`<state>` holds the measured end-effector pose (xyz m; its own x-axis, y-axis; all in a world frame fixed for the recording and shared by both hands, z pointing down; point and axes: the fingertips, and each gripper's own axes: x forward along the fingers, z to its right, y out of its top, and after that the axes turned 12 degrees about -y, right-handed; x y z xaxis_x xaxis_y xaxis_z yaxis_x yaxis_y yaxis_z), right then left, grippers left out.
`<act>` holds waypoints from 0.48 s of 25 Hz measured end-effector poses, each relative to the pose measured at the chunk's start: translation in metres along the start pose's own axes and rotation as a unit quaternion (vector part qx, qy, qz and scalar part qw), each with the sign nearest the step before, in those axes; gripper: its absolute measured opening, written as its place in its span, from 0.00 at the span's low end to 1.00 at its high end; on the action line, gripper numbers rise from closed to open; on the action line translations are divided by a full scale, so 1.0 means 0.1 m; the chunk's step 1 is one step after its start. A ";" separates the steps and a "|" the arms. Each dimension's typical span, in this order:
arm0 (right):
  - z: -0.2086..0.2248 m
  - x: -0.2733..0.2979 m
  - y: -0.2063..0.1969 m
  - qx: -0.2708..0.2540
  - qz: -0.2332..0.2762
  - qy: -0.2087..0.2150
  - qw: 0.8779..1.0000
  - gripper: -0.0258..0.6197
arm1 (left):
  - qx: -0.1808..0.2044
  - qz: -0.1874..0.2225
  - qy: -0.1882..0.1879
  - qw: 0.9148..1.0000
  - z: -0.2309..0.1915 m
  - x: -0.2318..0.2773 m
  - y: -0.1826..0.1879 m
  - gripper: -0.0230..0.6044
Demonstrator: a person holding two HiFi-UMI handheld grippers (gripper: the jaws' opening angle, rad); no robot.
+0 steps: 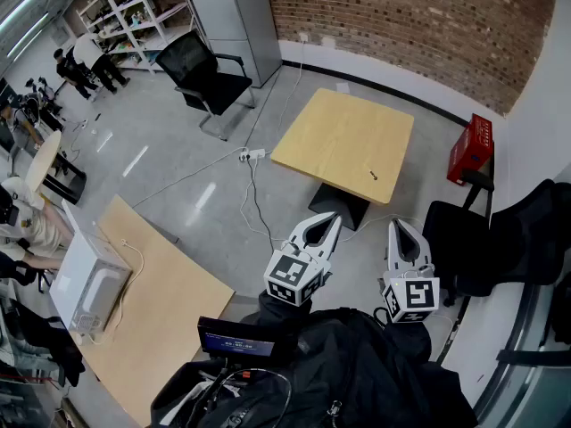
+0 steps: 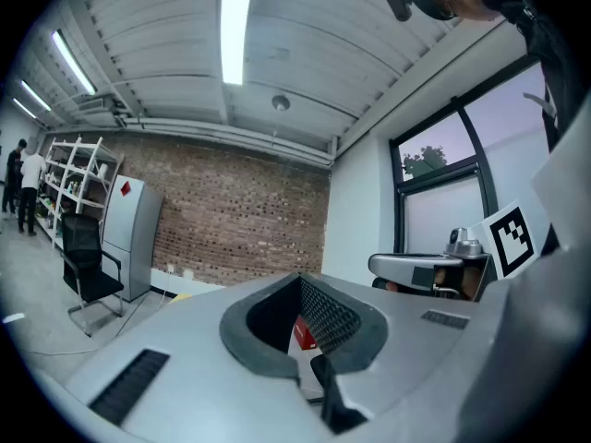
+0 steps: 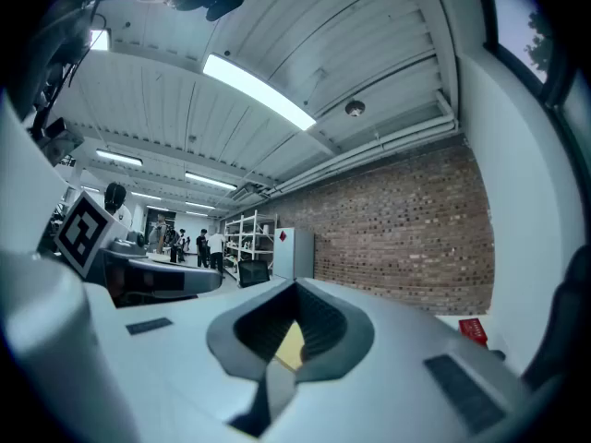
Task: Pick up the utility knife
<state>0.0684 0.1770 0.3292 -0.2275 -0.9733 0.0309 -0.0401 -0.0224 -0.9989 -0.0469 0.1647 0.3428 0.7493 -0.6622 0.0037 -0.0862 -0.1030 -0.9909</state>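
Left tongs: jaws drawn together at the tips, with nothing gripped. Only floor and a red crate show through the slot behind the tips. Right tongs: likewise closed and empty, with pale wood showing through the slot.

Pose: both are held in the air side by side, near each other but apart, with the marker cubes toward the person. The left tongs lean to the right and the right tongs point almost straight ahead. Both tips aim at the surface without touching it. The hands are hidden behind the cubes.

Item sought: utility knife, a small dark speck too small to detail. It lies on the surface toward the near corner, ahead of both tongs and well apart from them.

Surface: square, pale wood, on a dark base.

Room for moving:
- Open grey floor lies to the left.
- A white power strip with its cable lies just off the left corner.
- The red crate stands near the right corner.
- Black chairs crowd the right side.
- A brick wall closes the far side.
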 end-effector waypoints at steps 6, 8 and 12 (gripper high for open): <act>-0.01 0.03 -0.07 -0.002 -0.004 0.001 1.000 0.05 | 0.003 -0.002 -0.005 1.000 0.00 0.03 -0.04 0.04; -0.02 0.03 -0.07 -0.002 -0.006 0.001 1.000 0.05 | 0.004 -0.005 -0.007 1.000 0.00 0.02 -0.05 0.04; -0.07 0.01 -0.11 0.005 -0.010 -0.001 1.000 0.05 | 0.000 -0.012 -0.010 1.000 -0.01 -0.03 -0.10 0.04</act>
<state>0.0621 0.1777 0.3402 -0.2252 -0.9730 0.0499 -0.0345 -0.0432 -0.9985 -0.0493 0.1672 0.3527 0.7640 -0.6448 0.0240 -0.0690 -0.1186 -0.9906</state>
